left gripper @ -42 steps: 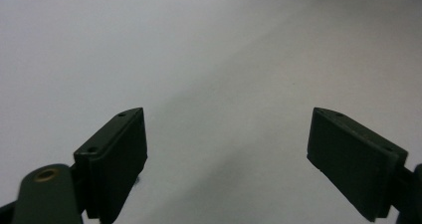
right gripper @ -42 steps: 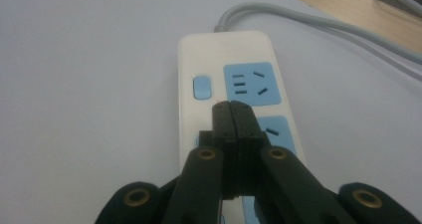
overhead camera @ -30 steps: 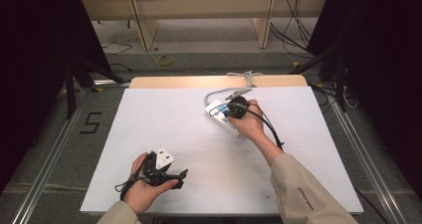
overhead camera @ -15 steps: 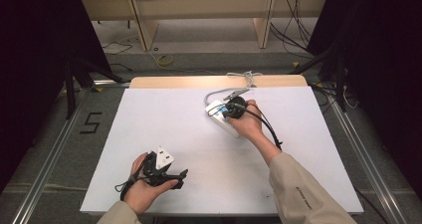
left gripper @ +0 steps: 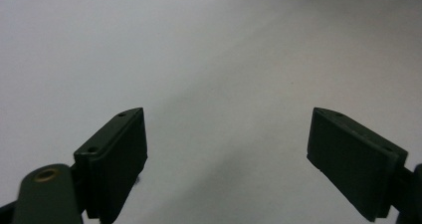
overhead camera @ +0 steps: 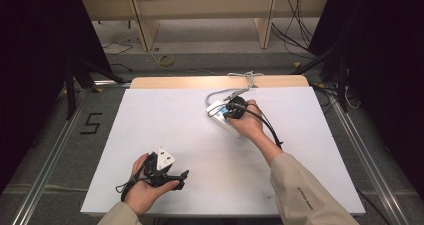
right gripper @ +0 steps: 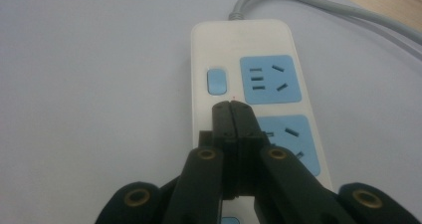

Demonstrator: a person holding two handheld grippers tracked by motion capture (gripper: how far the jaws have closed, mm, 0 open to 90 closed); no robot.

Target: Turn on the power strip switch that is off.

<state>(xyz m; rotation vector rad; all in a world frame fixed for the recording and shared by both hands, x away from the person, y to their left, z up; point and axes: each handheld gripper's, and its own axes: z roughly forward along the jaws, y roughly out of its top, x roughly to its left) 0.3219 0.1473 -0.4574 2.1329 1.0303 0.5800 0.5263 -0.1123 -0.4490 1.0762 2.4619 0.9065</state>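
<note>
My right claw (right gripper: 232, 103) is pressed together, both jaws flat against each other with nothing between them. Its tips sit over the white power strip (right gripper: 249, 40), just below the blue switch (right gripper: 216, 81) and beside the upper blue socket (right gripper: 271, 78); I cannot tell whether the tips touch the strip's face or stand just above it. The second socket (right gripper: 293, 139) lies partly under my jaws.

From the high view, the strip (overhead camera: 220, 116) lies on the white table (overhead camera: 150, 115), toward the far middle, under my right hand (overhead camera: 248, 122). Its grey cord (overhead camera: 225, 92) runs off toward the far edge, where the wooden board (overhead camera: 190, 81) shows.

My left claw (left gripper: 226, 149) is spread wide over bare table, holding nothing. In the high view it (overhead camera: 167, 172) rests near the front left edge, well apart from the strip.

Against the earlier frames I find no difference: both hands are in the same places, the right claw is just as closed over the strip, the left just as open, and the strip and cord lie as they did.
</note>
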